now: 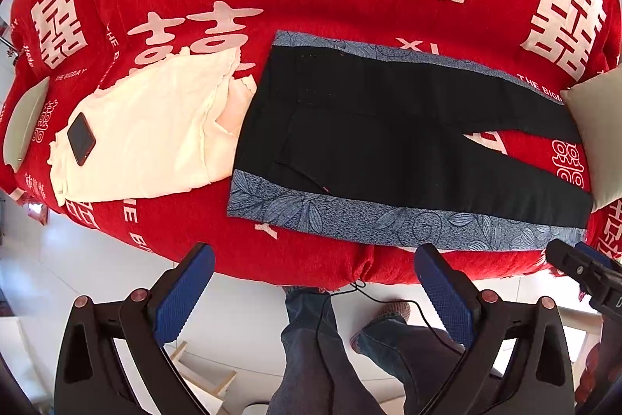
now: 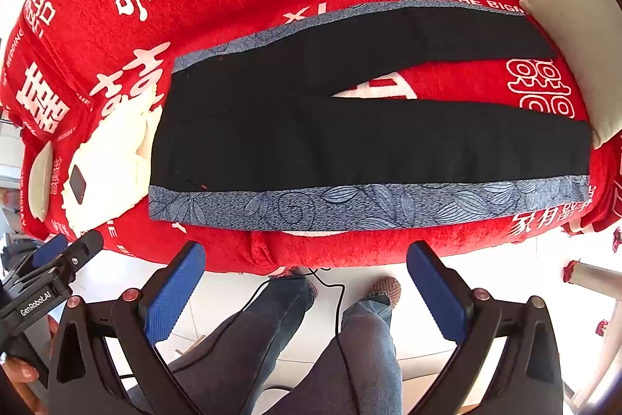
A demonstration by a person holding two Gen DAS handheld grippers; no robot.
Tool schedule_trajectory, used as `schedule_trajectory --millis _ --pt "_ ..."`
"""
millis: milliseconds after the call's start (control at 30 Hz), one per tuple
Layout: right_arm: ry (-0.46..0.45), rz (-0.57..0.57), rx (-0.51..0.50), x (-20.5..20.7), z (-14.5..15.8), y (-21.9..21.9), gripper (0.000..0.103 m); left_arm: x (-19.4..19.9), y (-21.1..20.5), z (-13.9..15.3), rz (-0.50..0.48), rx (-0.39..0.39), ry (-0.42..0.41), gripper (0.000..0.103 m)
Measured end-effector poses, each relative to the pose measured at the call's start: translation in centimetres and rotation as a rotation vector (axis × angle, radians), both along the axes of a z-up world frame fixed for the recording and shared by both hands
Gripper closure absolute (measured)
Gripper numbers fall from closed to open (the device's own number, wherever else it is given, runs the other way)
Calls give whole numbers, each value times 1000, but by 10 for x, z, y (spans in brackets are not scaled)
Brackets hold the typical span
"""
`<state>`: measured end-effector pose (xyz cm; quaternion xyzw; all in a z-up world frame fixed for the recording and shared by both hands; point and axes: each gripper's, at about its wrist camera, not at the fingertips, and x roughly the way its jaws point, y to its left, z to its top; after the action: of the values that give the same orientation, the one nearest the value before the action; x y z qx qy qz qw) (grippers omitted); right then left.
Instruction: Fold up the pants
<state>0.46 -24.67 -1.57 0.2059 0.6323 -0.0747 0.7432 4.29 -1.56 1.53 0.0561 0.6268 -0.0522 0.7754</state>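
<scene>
Black pants [image 1: 388, 127] with blue leaf-patterned side strips lie flat on the red bed, waist to the left, legs spread in a narrow V to the right; they also show in the right wrist view [image 2: 350, 139]. My left gripper [image 1: 315, 259] is open and empty, held off the bed's near edge below the pants' waist half. My right gripper [image 2: 307, 255] is open and empty, held off the near edge below the pants' middle. The right gripper's tip shows in the left view [image 1: 571, 259], and the left gripper shows in the right view [image 2: 66, 259].
A cream garment [image 1: 147, 135] with a dark phone [image 1: 81, 139] on it lies left of the pants. A pale pillow [image 1: 598, 131] sits at the leg ends, another [image 1: 25, 127] at far left. The person's legs [image 2: 311, 345] and a cable are on the white floor below.
</scene>
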Motion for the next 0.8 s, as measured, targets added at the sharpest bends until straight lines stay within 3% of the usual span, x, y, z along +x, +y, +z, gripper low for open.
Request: schedule_trajectory --millis 300,800 --pt "-21 0 0 -6 4 -18 0 -12 -19 9 -11 9 -34 0" --pt "-3 83 -27 -11 5 -20 0 -32 -19 4 80 0 -8 0"
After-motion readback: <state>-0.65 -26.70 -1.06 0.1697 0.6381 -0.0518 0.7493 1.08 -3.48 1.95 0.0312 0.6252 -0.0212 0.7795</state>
